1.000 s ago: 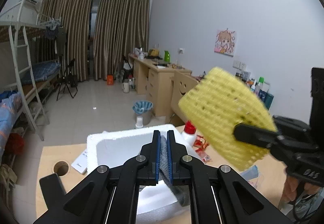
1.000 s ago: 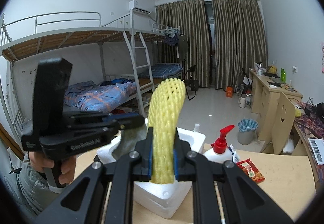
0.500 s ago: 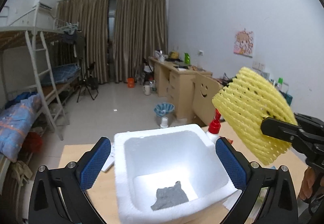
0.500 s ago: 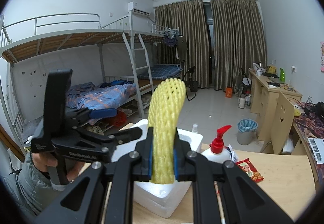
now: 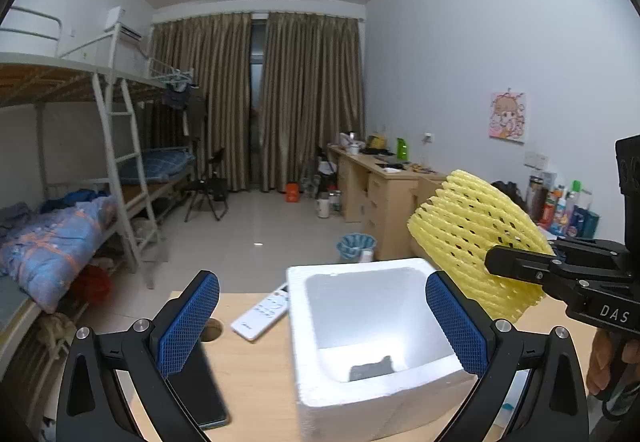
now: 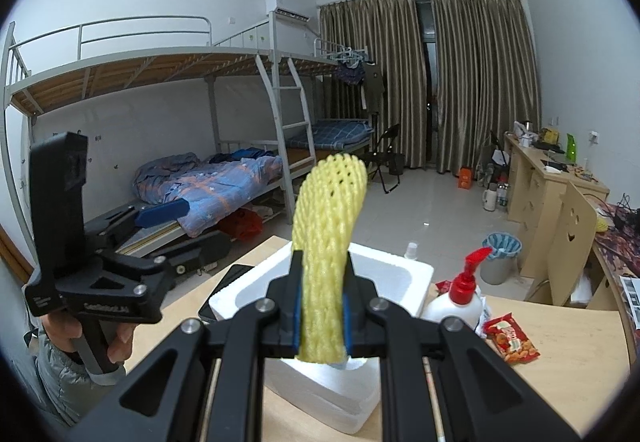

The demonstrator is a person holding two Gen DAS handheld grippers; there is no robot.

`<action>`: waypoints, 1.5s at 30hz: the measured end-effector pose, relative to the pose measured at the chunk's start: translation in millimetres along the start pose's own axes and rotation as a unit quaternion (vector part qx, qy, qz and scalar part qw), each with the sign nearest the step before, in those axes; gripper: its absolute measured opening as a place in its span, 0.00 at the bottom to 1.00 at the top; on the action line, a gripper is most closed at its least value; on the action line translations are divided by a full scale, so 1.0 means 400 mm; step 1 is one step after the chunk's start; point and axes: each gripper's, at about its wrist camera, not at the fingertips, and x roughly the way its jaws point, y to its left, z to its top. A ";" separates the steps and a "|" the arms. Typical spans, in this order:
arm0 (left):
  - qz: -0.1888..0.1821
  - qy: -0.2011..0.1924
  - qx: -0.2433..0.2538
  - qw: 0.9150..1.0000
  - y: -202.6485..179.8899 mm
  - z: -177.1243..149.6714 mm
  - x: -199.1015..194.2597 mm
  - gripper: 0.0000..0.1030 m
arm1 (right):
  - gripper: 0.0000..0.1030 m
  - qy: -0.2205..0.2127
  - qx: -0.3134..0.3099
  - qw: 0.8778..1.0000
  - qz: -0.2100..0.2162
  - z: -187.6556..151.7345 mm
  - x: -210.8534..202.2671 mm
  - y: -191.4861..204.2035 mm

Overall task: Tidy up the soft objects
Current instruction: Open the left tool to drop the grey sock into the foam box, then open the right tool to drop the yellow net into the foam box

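Note:
A white foam box (image 5: 376,394) stands on the wooden table, and a grey cloth (image 5: 370,367) lies on its floor. My left gripper (image 5: 322,320) hangs wide open just above and before the box, nothing between its blue pads. My right gripper (image 6: 322,312) is shut on a yellow foam fruit net (image 6: 328,238), which stands upright over the foam box (image 6: 400,274). In the left wrist view the yellow net (image 5: 472,242) hangs at the right, above the box's right rim. The left gripper (image 6: 160,238) shows open at the left of the right wrist view.
A white remote (image 5: 260,312) and a dark phone (image 5: 198,390) lie left of the box, by a round cable hole (image 5: 210,332). A red-capped pump bottle (image 6: 460,302) and a red snack packet (image 6: 510,338) sit right of it. A bunk bed and desks stand beyond.
My left gripper went from shut on the grey cloth to wide open; the cloth now lies in the foam box. The left view swung leftward. The right gripper kept still with the net.

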 end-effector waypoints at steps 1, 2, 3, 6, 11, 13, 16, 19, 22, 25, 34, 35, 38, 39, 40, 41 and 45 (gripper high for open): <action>0.001 0.001 0.000 1.000 0.005 -0.003 0.002 1.00 | 0.18 0.002 0.000 1.000 0.001 0.000 0.006 0.002; 0.000 0.002 -0.002 1.000 0.010 -0.007 0.003 1.00 | 0.18 0.005 0.000 1.000 0.001 0.001 0.015 0.003; -0.001 0.004 -0.005 1.000 0.018 -0.011 0.004 1.00 | 0.18 0.007 -0.001 1.000 0.001 0.000 0.019 0.002; 0.001 0.006 -0.007 1.000 0.027 -0.017 0.007 1.00 | 0.18 0.017 0.000 1.000 0.002 -0.003 0.043 0.002; -0.003 0.002 -0.020 1.000 0.045 -0.031 0.012 1.00 | 0.18 0.033 0.000 0.999 0.003 -0.007 0.084 0.002; -0.005 0.007 -0.019 1.000 0.045 -0.033 0.024 1.00 | 0.18 0.038 0.001 0.999 0.004 -0.011 0.093 -0.003; 0.000 0.011 -0.012 1.000 0.037 -0.041 0.030 1.00 | 0.18 0.042 0.005 0.999 0.005 -0.013 0.104 -0.009; 0.000 0.010 -0.006 1.000 0.032 -0.048 0.034 1.00 | 0.18 0.045 0.010 0.999 0.007 -0.008 0.117 -0.011; 0.000 0.009 -0.003 1.000 0.030 -0.050 0.032 1.00 | 0.18 0.050 0.016 0.999 0.005 -0.012 0.124 -0.017; 0.001 0.011 -0.004 1.000 0.031 -0.054 0.035 1.00 | 0.42 0.057 0.024 0.998 0.006 -0.012 0.133 -0.019; -0.004 0.004 -0.013 1.000 0.044 -0.052 0.030 1.00 | 0.84 0.038 0.015 0.999 -0.005 -0.004 0.110 -0.003; -0.005 0.003 -0.013 1.000 0.045 -0.052 0.029 1.00 | 0.87 0.035 0.016 0.999 -0.006 -0.003 0.107 -0.003; -0.007 0.004 -0.014 1.000 0.044 -0.052 0.029 1.00 | 0.99 0.030 0.020 0.999 -0.005 0.003 0.101 -0.011; -0.007 0.004 -0.014 1.000 0.043 -0.053 0.029 1.00 | 1.00 0.030 0.016 0.999 -0.009 0.003 0.100 -0.009; -0.007 0.004 -0.013 1.000 0.043 -0.053 0.028 1.00 | 1.00 0.030 0.011 0.999 -0.011 0.003 0.101 -0.004; -0.007 0.003 -0.013 1.000 0.043 -0.052 0.028 1.00 | 1.00 0.031 0.006 0.999 -0.014 0.003 0.101 0.000; -0.006 0.002 -0.014 1.000 0.042 -0.052 0.026 1.00 | 1.00 0.027 0.006 0.999 -0.021 0.006 0.101 0.003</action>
